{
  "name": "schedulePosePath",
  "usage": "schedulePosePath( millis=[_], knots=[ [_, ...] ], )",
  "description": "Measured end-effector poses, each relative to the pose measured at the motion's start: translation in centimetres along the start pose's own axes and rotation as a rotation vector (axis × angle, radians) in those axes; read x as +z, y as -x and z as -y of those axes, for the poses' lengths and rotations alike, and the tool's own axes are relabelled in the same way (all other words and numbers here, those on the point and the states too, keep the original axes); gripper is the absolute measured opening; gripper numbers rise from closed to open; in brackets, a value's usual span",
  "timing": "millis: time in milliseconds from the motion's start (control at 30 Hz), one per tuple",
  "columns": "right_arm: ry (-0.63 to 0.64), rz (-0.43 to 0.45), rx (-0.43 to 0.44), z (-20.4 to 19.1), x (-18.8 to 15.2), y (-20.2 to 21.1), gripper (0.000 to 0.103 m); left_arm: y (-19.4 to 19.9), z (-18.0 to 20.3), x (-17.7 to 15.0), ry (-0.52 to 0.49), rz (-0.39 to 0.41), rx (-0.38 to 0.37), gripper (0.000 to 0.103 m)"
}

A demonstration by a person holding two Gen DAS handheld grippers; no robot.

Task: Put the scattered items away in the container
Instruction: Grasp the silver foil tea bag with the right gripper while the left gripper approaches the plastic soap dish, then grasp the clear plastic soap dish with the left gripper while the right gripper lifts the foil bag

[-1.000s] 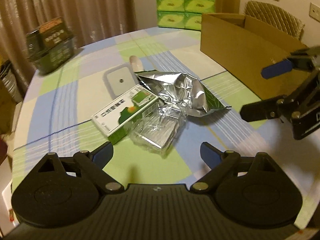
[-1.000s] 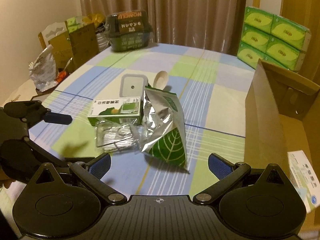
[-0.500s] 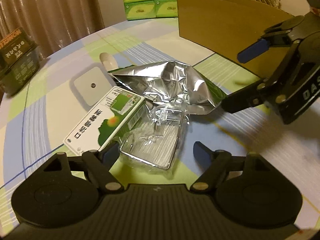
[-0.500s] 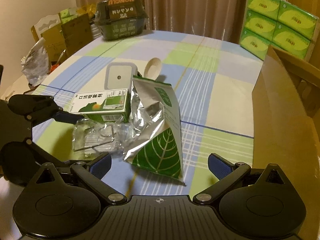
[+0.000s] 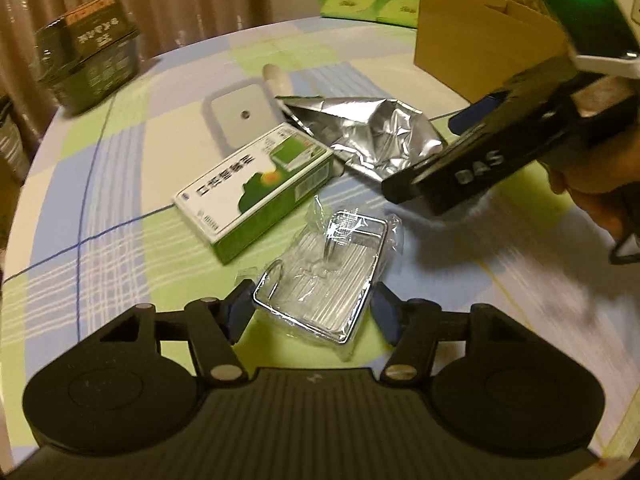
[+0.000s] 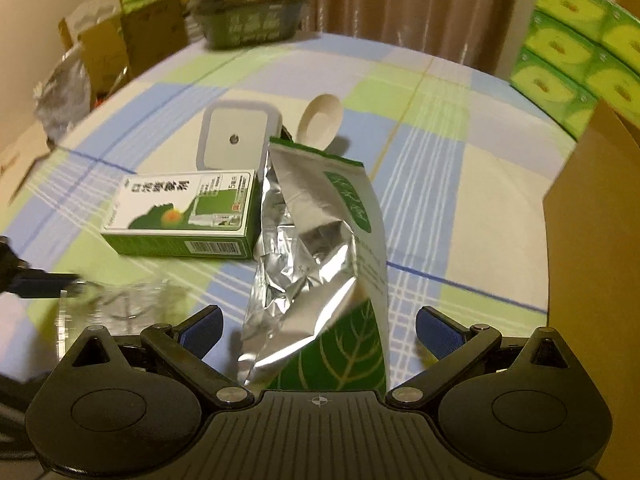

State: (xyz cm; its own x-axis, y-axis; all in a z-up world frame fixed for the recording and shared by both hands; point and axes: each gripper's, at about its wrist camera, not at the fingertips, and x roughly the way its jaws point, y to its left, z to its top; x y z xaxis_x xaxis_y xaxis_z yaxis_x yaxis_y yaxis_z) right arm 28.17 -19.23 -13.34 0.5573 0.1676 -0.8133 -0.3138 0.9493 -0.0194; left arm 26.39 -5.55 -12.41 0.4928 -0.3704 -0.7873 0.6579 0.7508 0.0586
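Pictured on a checked tablecloth (image 5: 120,184): a scatter of items awaiting the cardboard box (image 5: 476,44), set at the table's far right. Seen from the left wrist camera, left gripper (image 5: 310,312) brought in closer than half a second earlier, fingers spread wide on either side of a plastic-wrapped metal rack (image 5: 324,280), blue pads just beside its near end; contact could not be judged. Beyond it, apart from the rack now rather than overlapping it, a green-and-white carton (image 5: 256,184), then a white square device (image 5: 236,114) and a pale plastic scoop (image 5: 276,76). At right, crumpled foil pouch (image 5: 372,132), with the right gripper (image 6: 318,330) looming larger over it than before. Seen from the right wrist camera, that gripper advanced over the pouch (image 6: 320,264), fingers held wide, the pouch's leaf-printed near end lying between the blue pads (image 6: 436,334) and reaching back under the gripper body, unlike a moment earlier. Box wall (image 6: 592,216) close at right. Stacked green tissue packs (image 6: 576,56) and a dark green package (image 6: 248,12) behind.
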Motion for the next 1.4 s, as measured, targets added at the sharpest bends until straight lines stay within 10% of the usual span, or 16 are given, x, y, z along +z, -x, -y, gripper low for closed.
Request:
schedulePosePath(
  millis=[133,200,400,767,900,1400],
  knots=[
    [0.0,-0.017,-0.017,0.3,0.6,-1.2,0.099,0.2,0.3,-0.3,-0.001,0.01,0.014,0.058],
    [-0.035,-0.03,-0.006,0.9,0.7,-1.4,0.07,0.2,0.4,-0.3,-0.008,0.017,0.018,0.059],
    [-0.086,-0.052,0.009,1.3,-1.0,0.7,0.055,0.1,0.4,-0.3,0.01,0.023,0.018,0.059],
    [-0.143,-0.125,-0.007,-0.5,-10.9,9.1,0.057,3.1,3.8,-2.3,-0.001,-0.043,0.001,0.052],
    [-0.108,-0.121,-0.01,-1.7,-13.4,11.2,0.082,4.7,5.3,-3.6,0.006,-0.054,-0.004,0.06],
    [-0.052,-0.095,0.006,-1.6,-13.2,10.9,0.094,3.3,6.2,-2.6,-0.309,-0.037,-0.02,0.07]
  ],
)
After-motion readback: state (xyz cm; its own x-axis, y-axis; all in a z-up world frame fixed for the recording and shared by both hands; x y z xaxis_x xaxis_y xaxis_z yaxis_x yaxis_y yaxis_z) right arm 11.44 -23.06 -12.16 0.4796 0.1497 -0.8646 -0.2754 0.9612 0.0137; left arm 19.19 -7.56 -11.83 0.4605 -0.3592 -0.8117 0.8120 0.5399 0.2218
